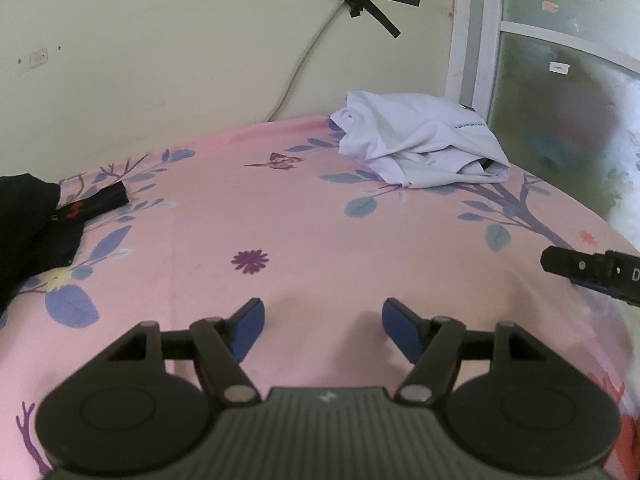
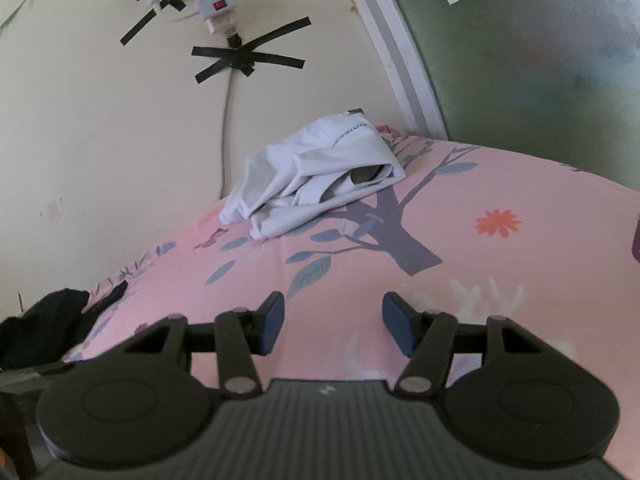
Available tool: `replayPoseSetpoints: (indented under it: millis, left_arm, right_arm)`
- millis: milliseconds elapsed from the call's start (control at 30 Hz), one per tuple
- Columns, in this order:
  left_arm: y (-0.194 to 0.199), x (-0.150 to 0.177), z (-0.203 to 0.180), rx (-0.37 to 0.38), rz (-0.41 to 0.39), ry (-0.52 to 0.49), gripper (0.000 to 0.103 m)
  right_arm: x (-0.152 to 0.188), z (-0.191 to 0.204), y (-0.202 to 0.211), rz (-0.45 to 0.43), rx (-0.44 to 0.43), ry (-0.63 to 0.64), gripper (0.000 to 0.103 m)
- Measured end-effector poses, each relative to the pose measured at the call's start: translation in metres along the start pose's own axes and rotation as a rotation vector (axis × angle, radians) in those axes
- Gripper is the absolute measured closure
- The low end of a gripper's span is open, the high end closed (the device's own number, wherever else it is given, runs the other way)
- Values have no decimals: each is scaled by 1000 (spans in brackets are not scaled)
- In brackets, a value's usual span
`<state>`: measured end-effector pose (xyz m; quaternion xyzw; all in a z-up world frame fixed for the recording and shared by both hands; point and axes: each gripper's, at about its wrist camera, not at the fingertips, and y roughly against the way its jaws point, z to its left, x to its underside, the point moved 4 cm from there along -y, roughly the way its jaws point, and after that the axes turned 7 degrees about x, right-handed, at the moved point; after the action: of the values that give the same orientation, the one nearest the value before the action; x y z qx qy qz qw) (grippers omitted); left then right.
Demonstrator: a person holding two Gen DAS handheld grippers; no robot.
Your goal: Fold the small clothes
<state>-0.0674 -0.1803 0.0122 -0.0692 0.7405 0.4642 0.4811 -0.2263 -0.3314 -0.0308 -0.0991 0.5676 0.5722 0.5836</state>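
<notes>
Both grippers, left [image 1: 323,330] and right [image 2: 333,326], gape empty over the sheet [image 1: 320,216]; white shirt [image 1: 420,142] far, black garment [image 1: 28,224] left.

Crumpled white garment [image 2: 316,178] on pink bedsheet [image 2: 500,280]

Pink floral sheet [image 1: 320,220] — white garment [image 1: 420,140] — black garment [image 1: 32,224].

A pink floral sheet [image 1: 320,220] is covering the bed. A crumpled white garment [image 1: 420,144] is lying on it at the far side, near the wall. A black garment [image 1: 36,224] is lying well left of the white one, at the sheet's edge.
</notes>
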Motion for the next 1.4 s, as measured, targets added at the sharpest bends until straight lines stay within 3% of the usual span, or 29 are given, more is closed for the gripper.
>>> replayPoseSetpoints:
  millis: [400,700,1033,1200,1400]
  left_arm:
    - [6,4,-5,-7,-14,-42,29]
    - [7,4,-7,-4,-15,-51,14]
    - [7,4,-8,4,-20,-57,1]
    - [7,4,-9,10,-19,-64,0]
    - [3,6,-12,28,12,-72,0]
  right_arm:
    - [7,5,7,-9,30,9,44]
    - [6,7,7,-5,37,4,41]
    - [7,20,9,-52,111,-17,36]
    - [12,20,5,-42,41,-115,32]
    - [12,22,2,-41,22,-113,29]
